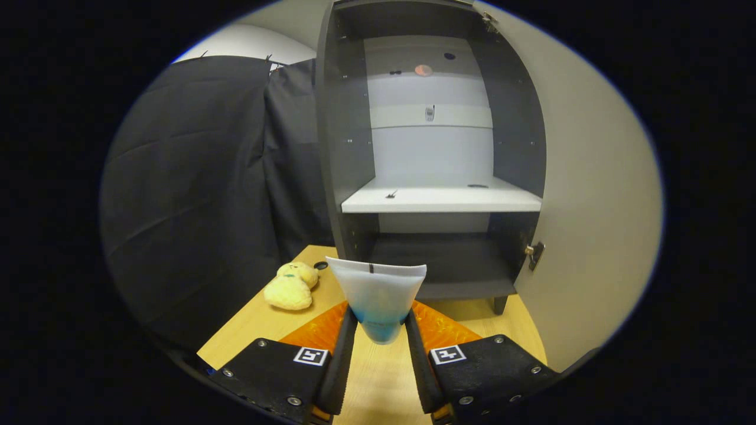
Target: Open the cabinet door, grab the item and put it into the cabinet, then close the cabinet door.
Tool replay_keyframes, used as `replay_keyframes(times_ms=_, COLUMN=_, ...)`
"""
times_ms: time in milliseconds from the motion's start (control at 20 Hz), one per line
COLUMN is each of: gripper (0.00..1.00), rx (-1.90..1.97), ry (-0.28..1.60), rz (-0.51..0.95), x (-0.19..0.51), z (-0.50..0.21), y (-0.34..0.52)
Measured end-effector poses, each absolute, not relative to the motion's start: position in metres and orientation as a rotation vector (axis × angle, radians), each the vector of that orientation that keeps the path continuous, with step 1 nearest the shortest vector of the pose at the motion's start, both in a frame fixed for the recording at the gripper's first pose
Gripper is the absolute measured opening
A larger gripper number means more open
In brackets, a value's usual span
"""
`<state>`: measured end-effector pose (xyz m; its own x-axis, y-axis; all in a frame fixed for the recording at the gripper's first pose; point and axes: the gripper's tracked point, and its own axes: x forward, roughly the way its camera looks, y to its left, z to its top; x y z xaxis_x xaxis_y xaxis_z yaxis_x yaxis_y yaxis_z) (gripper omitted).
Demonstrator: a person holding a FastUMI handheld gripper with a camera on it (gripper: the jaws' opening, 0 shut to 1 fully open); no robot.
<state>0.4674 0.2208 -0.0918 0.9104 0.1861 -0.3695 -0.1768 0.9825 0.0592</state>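
The tool (pixel 381 330) is gripping a soft squeeze tube (pixel 378 295), both fingers (pixel 341 360) pressing on its lower, blue-tinted end while the flat crimped end is fanning out wide above them. The tube is standing roughly upright between the fingers, its long axis running up and slightly away from the tool, toward the cabinet (pixel 434 147) that is facing the tool straight ahead. That cabinet is standing open, its door (pixel 590 195) swung out to the right of the tool with a small knob (pixel 534 252) showing on its inner edge. Directly beyond the tube's top edge the dark bottom compartment (pixel 455 262) is lying open; higher up, a pale shelf (pixel 440 199) is crossing the cabinet. Judging from this, the tube needs to travel forward, and the bottom compartment is the nearest opening, in line with the fingers. To the left of the tool, resting on the wooden counter (pixel 248 330) near the cabinet's foot, a yellow plush toy (pixel 292 285) is lying well clear of the path ahead. The tube's cap, if it has one, is being hidden down between the fingers, and the tube is screening part of the compartment's front lip. Small dark marks on the shelf and fittings on the back panel are too small to identify.
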Motion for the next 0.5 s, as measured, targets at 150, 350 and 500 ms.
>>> replay_keyframes(times_ms=150, gripper=0.49, rx=0.027, ry=0.350, rz=0.189, x=0.488, z=-0.062, y=0.215)
replay_keyframes(times_ms=350, gripper=0.49, rx=0.065, ry=0.285, rz=0.179, x=0.524, z=-0.017, y=0.206)
replay_keyframes(times_ms=500, gripper=0.49, rx=0.092, ry=0.264, rz=0.175, x=0.555, z=0.007, y=0.201)
